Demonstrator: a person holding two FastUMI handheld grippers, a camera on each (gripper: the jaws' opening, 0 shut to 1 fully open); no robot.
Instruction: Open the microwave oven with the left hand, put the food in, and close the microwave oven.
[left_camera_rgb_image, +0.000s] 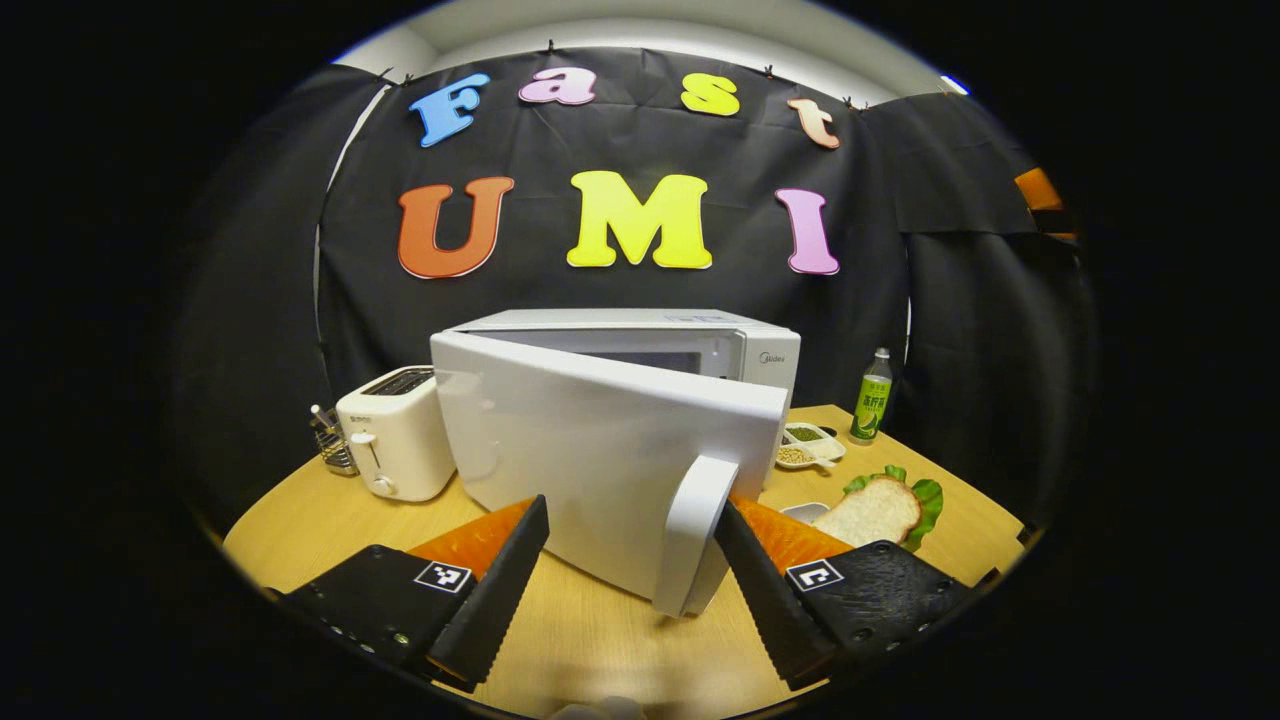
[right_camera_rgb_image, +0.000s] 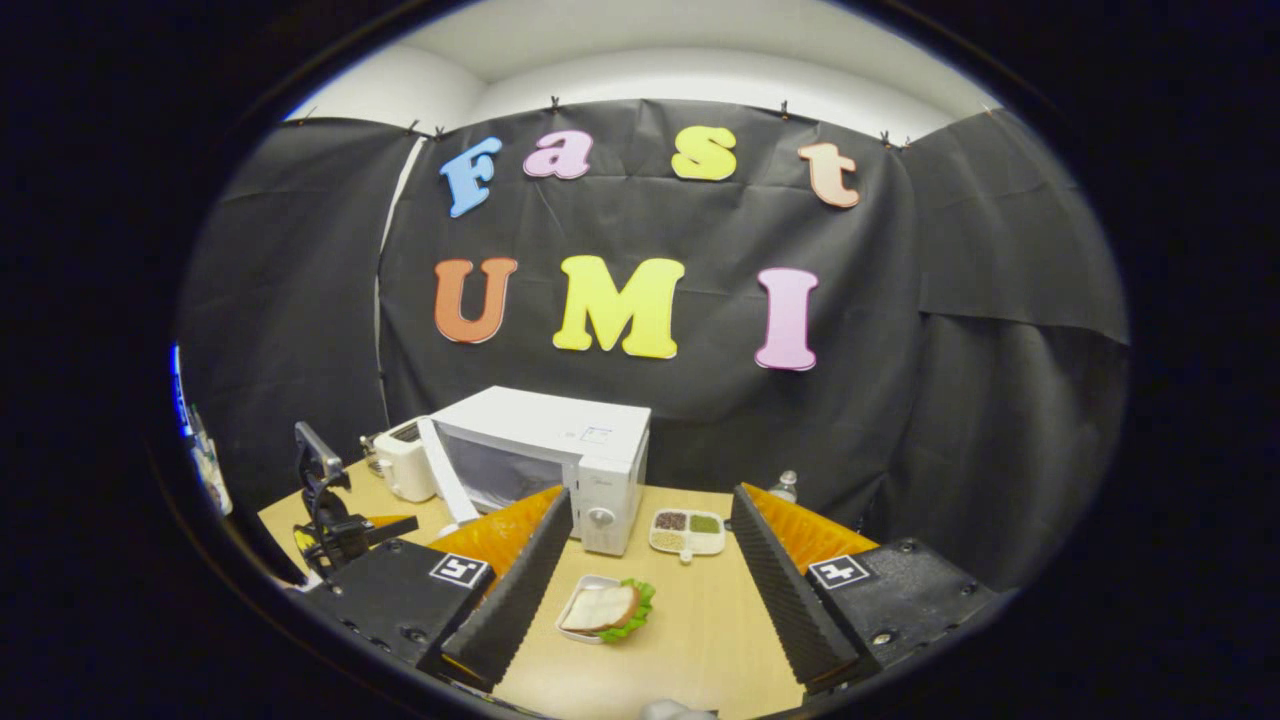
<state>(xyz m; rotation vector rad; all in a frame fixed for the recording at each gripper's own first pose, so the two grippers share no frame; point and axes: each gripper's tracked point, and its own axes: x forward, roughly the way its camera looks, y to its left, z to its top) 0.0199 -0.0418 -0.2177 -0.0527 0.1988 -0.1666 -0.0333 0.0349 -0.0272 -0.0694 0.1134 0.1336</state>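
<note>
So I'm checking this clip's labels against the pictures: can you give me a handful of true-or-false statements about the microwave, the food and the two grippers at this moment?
1. The microwave door stands partly open. True.
2. The left gripper is clamped shut on the door handle. False: its fingers are spread wide, with the handle between them, and they do not both press on it.
3. The sandwich is already inside the microwave. False: it lies on a small white dish on the table, in front of the microwave.
4. The right gripper is open and holds nothing. True.
5. A white toaster stands beside the microwave. True.
6. The green bottle lies tipped over. False: it stands upright.
</note>
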